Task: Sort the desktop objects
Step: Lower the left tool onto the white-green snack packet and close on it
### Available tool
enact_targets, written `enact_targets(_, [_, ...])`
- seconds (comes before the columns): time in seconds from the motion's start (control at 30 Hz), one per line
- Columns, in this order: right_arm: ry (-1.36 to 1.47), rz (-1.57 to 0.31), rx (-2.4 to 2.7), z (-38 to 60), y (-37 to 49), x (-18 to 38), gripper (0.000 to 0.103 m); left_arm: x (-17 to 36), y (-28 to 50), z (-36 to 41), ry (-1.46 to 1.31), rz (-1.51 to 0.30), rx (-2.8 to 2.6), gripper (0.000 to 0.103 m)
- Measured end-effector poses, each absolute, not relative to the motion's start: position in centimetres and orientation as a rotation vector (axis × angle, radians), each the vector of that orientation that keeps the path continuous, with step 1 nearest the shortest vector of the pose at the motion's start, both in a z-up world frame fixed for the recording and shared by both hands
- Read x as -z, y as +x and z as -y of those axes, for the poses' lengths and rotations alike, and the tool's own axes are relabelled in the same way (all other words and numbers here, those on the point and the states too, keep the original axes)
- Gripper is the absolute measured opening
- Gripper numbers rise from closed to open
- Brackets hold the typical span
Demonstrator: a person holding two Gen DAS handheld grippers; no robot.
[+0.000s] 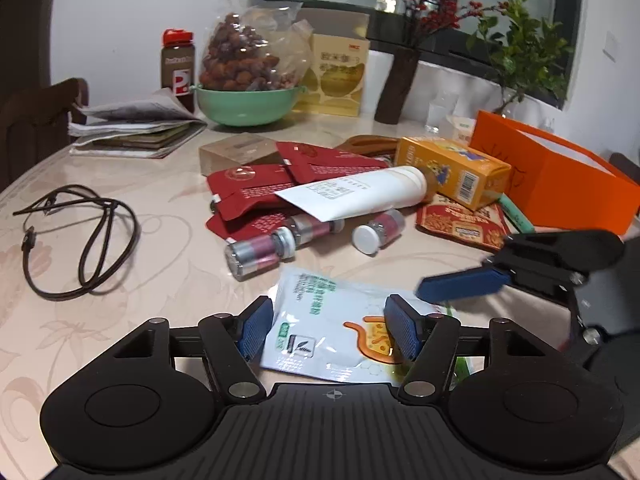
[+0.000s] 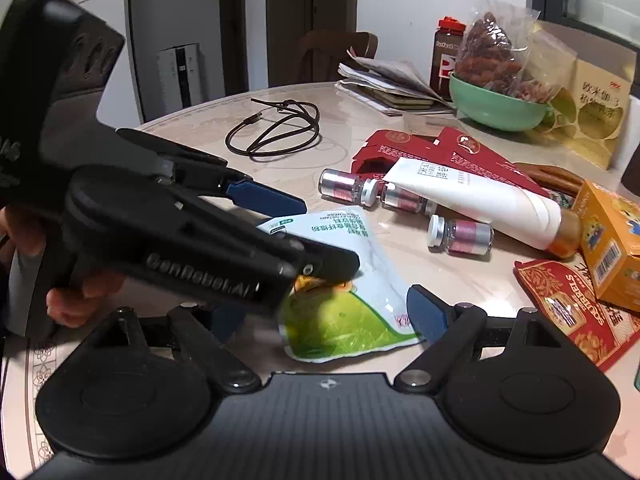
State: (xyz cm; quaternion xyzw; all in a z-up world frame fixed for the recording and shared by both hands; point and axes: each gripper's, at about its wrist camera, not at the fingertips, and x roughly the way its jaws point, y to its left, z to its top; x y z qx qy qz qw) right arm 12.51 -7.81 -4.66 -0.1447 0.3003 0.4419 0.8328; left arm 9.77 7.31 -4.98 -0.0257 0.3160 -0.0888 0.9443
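A white and green snack sachet (image 1: 332, 332) lies flat on the table between the open jaws of my left gripper (image 1: 330, 326). My right gripper (image 2: 320, 316) is open too, with the same sachet (image 2: 340, 280) in front of it; its left finger is hidden behind the left gripper's body (image 2: 180, 240). A blue fingertip (image 1: 460, 284) of the right gripper reaches in from the right. Behind lie a white tube (image 1: 360, 194), three small vials (image 1: 256, 252), red cartons (image 1: 260, 188) and a yellow box (image 1: 452, 168).
A brown cord (image 1: 80, 236) lies at left. An orange box (image 1: 560, 176), a red snack packet (image 1: 460, 220), a green bowl (image 1: 248, 104) with a bag of fruit, a bottle (image 1: 178, 64), papers (image 1: 132, 128) and plants (image 1: 520, 48) stand around the table.
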Motion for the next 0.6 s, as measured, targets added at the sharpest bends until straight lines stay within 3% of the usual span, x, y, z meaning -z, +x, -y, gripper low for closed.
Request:
enact_targets(0.03, [-0.303, -0.637, -0.926, 7.9, 12.7, 4.7, 0.087, 5.0, 9.7, -7.2, -0.058, -0.642, 0.193, 0.063])
enact_targets(0.33, [-0.296, -0.638, -0.901, 9.7, 12.8, 4.3, 0.064, 4.7, 9.9, -7.1, -0.136, -0.637, 0.194, 0.049])
enact_targets(0.53, [-0.298, -0.638, -0.898, 10.5, 12.5, 4.1, 0.049, 4.2, 9.2, -8.4, -0.187, -0.649, 0.132, 0.078])
enact_targets(0.6, [-0.301, -0.632, -0.892, 10.7, 12.4, 4.0, 0.041, 4.1, 8.8, -8.4, -0.188, -0.656, 0.127, 0.082])
